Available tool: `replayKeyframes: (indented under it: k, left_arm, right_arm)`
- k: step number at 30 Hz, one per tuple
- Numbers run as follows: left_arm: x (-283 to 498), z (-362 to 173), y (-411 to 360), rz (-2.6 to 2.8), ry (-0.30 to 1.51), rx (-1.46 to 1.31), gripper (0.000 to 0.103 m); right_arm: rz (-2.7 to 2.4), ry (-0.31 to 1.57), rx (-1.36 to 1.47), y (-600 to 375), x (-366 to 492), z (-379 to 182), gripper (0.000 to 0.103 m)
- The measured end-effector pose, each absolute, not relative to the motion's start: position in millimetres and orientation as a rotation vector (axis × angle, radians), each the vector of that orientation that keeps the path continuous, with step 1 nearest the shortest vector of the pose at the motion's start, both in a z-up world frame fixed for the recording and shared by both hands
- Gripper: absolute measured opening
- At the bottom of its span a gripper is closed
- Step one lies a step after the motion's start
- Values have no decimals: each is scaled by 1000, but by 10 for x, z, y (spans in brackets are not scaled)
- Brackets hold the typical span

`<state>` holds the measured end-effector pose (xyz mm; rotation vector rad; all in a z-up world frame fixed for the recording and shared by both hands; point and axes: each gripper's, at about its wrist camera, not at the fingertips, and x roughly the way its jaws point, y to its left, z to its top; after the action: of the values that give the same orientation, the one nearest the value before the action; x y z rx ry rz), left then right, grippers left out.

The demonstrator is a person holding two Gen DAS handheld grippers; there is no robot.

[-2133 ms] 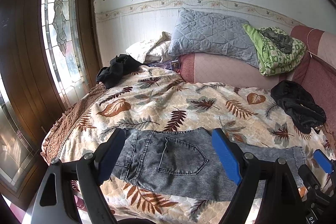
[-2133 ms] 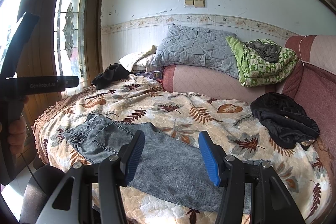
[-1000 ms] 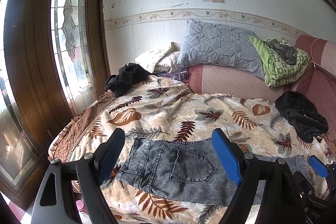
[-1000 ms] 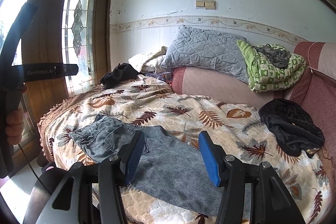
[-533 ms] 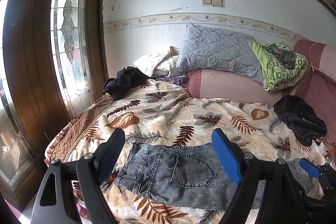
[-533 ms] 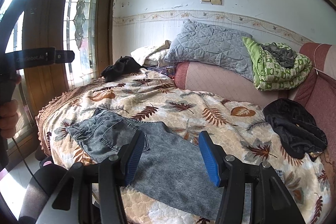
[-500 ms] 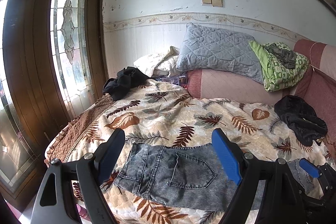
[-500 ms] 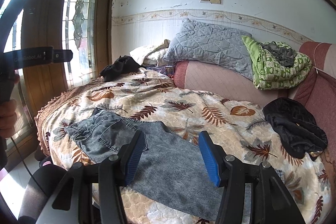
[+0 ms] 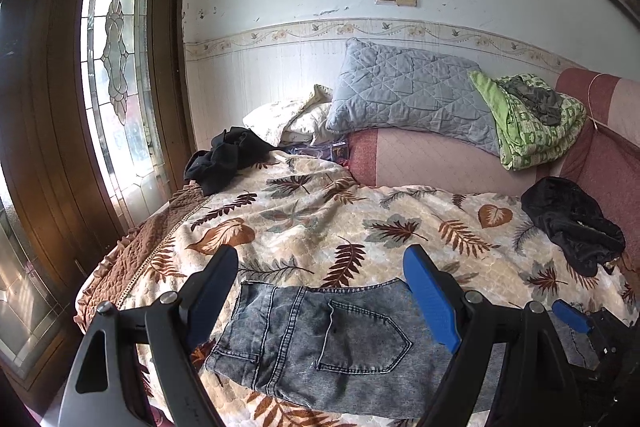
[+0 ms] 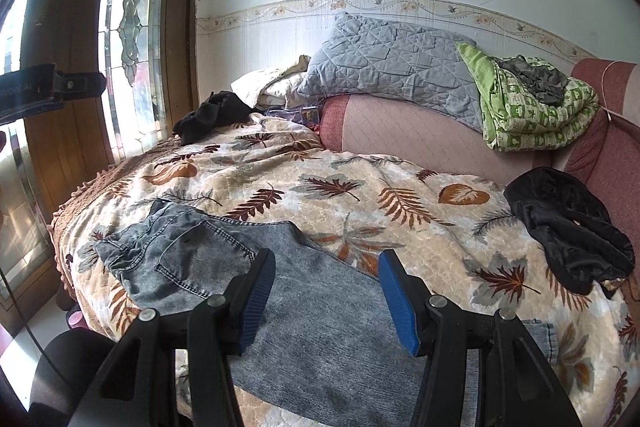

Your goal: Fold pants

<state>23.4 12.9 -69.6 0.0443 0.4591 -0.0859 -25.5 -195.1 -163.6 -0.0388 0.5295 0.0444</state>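
left claw (image 9: pixel 320 295): black frame, silver screws | fingers (image 9: pixel 430 299): blue pads

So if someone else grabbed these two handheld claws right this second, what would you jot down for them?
Left gripper: open, empty, hovering over the waist end of the jeans.
Right gripper: open, empty, hovering over the leg part.
The jeans lie along the near edge of the leaf-print bedspread, back pocket up, waist toward the window side, hems toward the right. They look already folded lengthwise, one leg on the other, though I can't be sure.
Left: probably fold hems to waist.
Black garment at right isn't involved.
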Motion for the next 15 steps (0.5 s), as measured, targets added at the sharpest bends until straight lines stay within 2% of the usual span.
replayKeyframes:
  k: [15]
  left_arm:
    - [90, -626, 67, -107, 458, 32, 85]
  right_arm:
    - [35, 501, -46, -1966, -393, -1519, 57]
